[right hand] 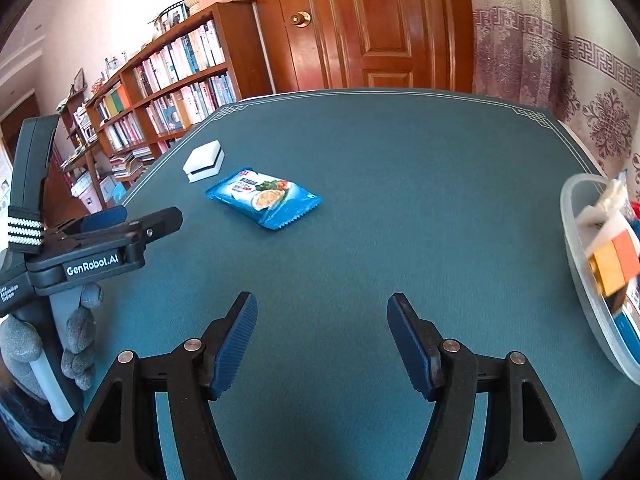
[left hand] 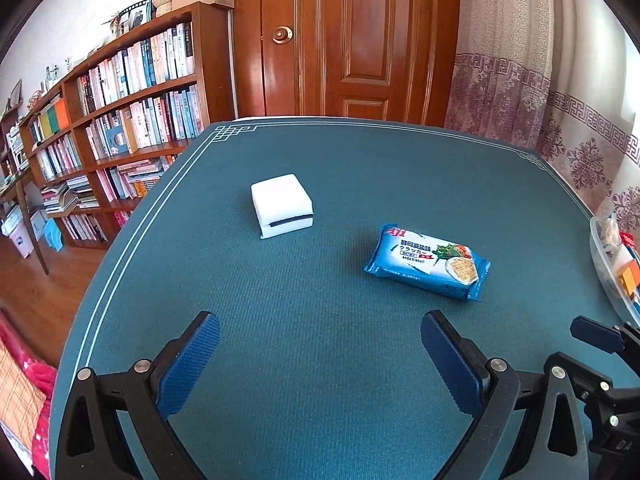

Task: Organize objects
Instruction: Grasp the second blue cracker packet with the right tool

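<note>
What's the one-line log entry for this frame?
left gripper: open, empty | right gripper: open, empty | cracker packet, white sponge block: loose on table | clear bin: right edge, partly filled

Left gripper (left hand: pixel 320 340): jaws apart, nothing between, tilted downward.
Right gripper (right hand: pixel 322 320): jaws apart, nothing between, tilted downward.

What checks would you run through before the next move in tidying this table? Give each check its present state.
1. Left gripper empty, jaws apart: ok.
2. Right gripper empty, jaws apart: ok.
3. Cracker packet lies flat, clear of other things: ok.
4. White sponge free on the table: ok.
5. Clear bin within view at right: ok.
6. Room left in bin: cannot tell.
</note>
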Demonstrator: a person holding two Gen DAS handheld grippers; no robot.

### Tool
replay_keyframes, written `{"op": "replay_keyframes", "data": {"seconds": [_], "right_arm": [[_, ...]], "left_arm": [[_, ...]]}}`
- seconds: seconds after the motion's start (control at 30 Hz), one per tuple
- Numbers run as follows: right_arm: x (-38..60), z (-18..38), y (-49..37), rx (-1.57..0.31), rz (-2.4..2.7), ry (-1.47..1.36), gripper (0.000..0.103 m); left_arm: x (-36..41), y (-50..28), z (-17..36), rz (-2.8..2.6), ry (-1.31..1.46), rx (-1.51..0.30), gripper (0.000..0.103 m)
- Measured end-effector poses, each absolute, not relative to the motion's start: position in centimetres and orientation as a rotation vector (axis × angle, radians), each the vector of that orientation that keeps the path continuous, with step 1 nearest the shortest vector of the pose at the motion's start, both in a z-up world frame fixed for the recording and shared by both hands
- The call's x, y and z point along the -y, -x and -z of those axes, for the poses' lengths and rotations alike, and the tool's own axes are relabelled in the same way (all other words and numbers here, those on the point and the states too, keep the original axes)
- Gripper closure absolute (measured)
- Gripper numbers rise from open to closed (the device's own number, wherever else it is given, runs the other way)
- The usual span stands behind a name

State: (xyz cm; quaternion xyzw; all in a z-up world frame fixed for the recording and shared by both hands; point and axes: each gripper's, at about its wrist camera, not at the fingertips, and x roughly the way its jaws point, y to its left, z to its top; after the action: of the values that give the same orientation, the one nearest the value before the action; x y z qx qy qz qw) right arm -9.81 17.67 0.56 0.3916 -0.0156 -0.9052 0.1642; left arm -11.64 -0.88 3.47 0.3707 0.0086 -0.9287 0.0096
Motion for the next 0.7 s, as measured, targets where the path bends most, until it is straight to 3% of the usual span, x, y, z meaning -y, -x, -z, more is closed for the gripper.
{"op": "replay_keyframes", "data": {"seconds": [0.37, 0.7], "right_arm": [[-12.9, -1.6, 16.1, -0.084, 2.510, -1.061, 0.034], [-12.2, -1.2, 21.6, 0.052, 2.432, -1.093, 0.034]], "left_arm": [[2.8, 12.4, -2.6, 2.821, -1.190, -0.100, 0.001], [3.3, 12.7, -1.9, 2.783, -1.209, -0.109, 0.001]]}}
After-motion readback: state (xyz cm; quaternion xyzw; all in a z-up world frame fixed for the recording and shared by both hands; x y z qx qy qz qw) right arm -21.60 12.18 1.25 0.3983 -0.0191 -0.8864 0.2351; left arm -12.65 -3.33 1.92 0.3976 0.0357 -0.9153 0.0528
